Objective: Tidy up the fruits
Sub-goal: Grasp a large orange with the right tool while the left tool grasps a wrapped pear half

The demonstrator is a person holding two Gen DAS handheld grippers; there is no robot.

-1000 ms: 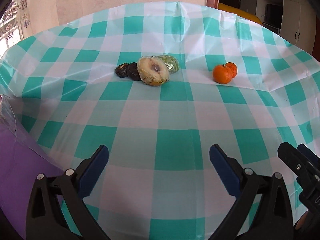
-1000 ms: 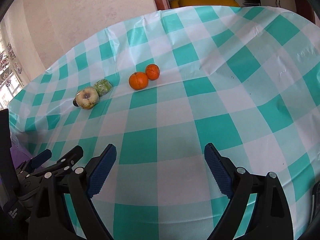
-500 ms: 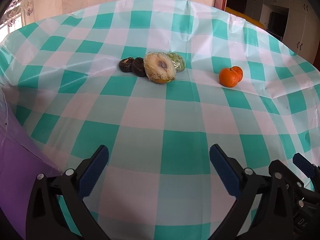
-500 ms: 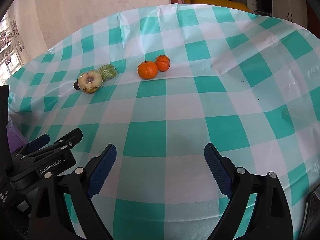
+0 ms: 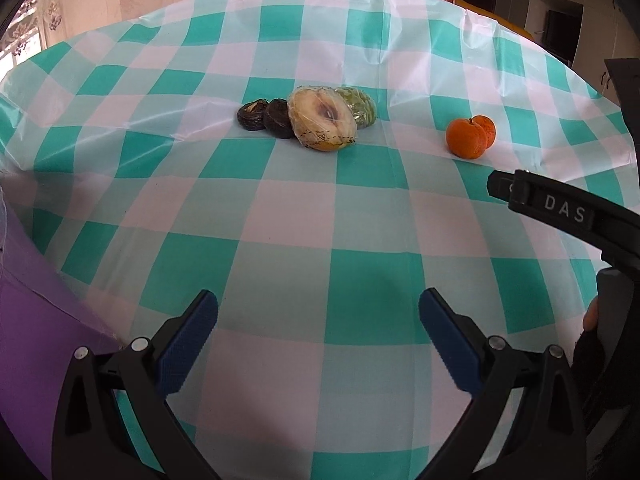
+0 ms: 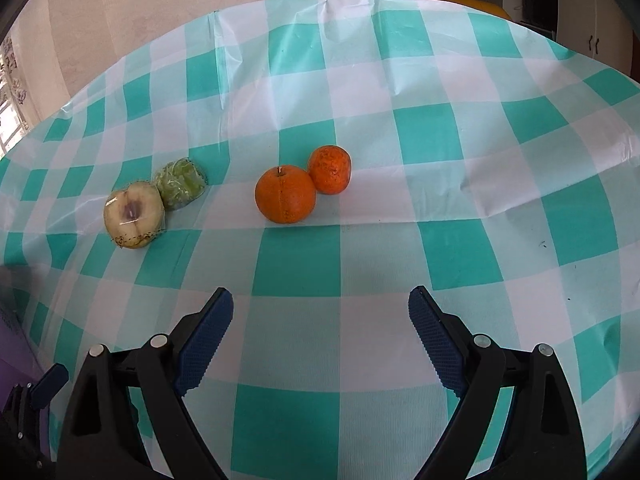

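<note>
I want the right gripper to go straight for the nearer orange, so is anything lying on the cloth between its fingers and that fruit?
Nothing visible does. Between the open right gripper and the nearer orange lies only bare checked tablecloth.

Black plastic left gripper [image 5: 318, 336] and right gripper [image 6: 320, 330] frames are seen, fitted with ribbed blue pads [image 6: 204, 338] and silver screws [image 5: 139, 345]; white letters "DAS" [image 5: 565, 213] are printed on one arm.
</note>
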